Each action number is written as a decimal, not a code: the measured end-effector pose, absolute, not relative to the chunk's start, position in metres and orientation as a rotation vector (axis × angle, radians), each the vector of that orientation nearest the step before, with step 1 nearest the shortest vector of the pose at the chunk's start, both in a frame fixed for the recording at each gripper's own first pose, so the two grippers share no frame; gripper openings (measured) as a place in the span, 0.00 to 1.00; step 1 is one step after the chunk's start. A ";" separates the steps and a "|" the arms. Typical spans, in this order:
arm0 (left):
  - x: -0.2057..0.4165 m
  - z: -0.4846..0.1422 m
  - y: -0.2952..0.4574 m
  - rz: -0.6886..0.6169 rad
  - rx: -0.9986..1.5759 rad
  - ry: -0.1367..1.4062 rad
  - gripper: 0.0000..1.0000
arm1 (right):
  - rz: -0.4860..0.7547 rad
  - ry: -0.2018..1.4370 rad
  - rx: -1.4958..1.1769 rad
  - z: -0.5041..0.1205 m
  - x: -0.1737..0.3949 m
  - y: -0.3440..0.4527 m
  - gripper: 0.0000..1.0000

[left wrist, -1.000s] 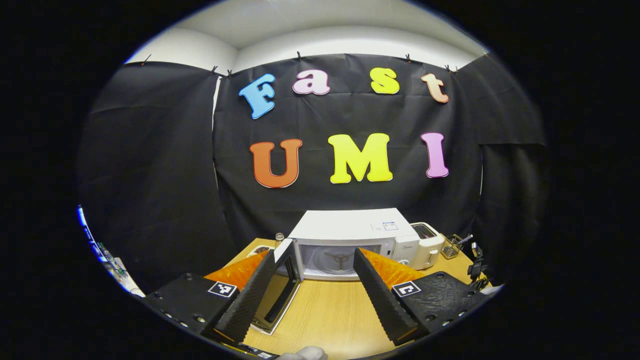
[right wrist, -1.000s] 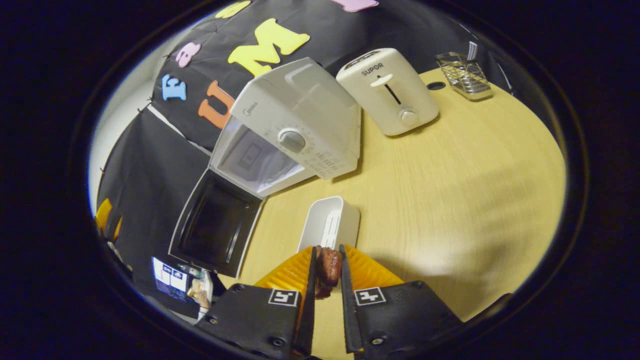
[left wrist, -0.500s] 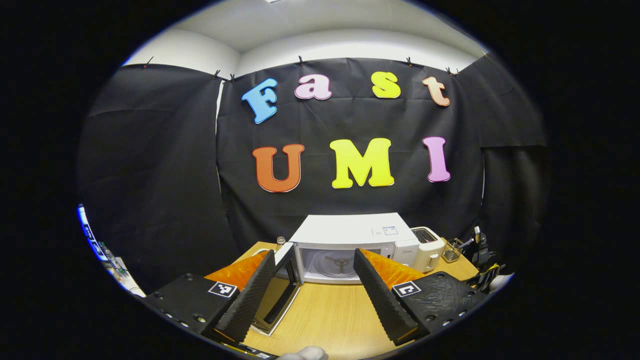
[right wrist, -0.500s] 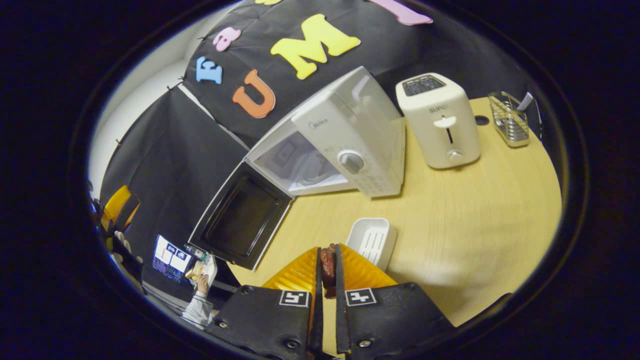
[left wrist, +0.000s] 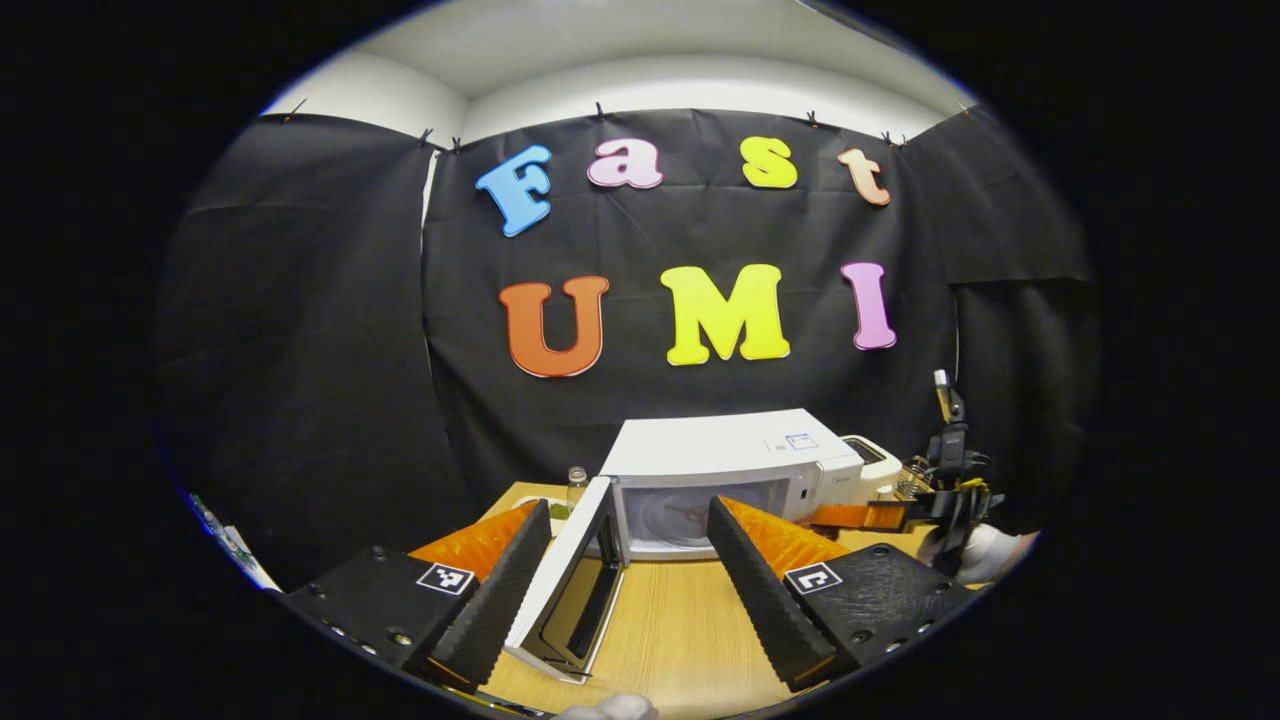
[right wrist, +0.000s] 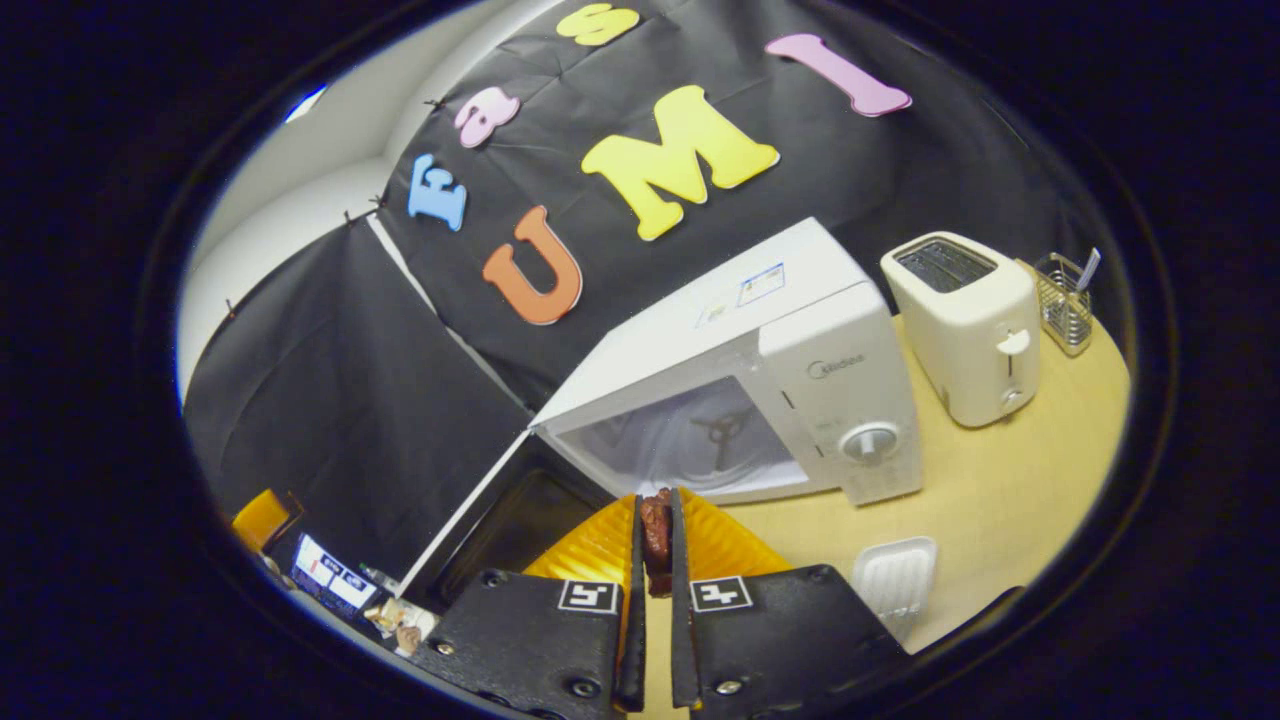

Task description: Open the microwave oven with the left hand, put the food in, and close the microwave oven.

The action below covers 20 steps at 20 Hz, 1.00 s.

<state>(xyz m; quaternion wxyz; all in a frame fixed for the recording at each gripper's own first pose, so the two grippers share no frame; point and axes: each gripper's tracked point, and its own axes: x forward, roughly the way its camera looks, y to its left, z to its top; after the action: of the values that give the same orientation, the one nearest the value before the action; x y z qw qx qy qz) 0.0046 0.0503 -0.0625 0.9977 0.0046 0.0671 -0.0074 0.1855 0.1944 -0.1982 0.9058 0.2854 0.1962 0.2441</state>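
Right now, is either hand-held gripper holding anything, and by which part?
The right hand-held gripper pinches the brown food piece by its sides; the left hand-held gripper is open, empty.

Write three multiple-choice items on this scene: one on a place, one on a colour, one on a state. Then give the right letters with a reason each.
1. Where does the toaster stand?
A. On top of the microwave oven
B. On the table beside the microwave oven's dial side
C. Inside the microwave oven

2. What colour is the small ridged tray on the table?
A. White
B. Red
C. Green

3. What state is the microwave oven door in?
A. Shut
B. Swung open
C. Taken off and lying on top of the oven

Key: 1 B, the right gripper view shows it on the wood next to the dial. 2 A, it reads white against the wood. 3 B, the door hangs out from the hinge and the cavity is bare, while the right gripper has its jaws shut on the reddish-brown food just before the opening.
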 end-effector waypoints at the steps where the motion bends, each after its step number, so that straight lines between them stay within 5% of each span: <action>1: 0.006 -0.067 0.054 -0.035 0.014 0.141 0.97 | 0.477 0.376 0.626 -0.199 0.195 0.213 0.13; 10: 0.007 -0.112 0.086 -0.127 0.024 0.186 0.97 | 0.181 0.200 0.962 -0.259 0.281 0.316 0.13; 20: 0.003 -0.146 0.119 -0.124 0.050 0.256 0.97 | -0.098 0.112 1.170 -0.302 0.355 0.297 0.13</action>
<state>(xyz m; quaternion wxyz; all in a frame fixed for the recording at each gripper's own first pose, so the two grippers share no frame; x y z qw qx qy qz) 0.0031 0.1186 -0.1456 0.9896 0.0251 0.1275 -0.0616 0.3550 0.2973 -0.3022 0.8311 0.5516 0.0530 -0.0461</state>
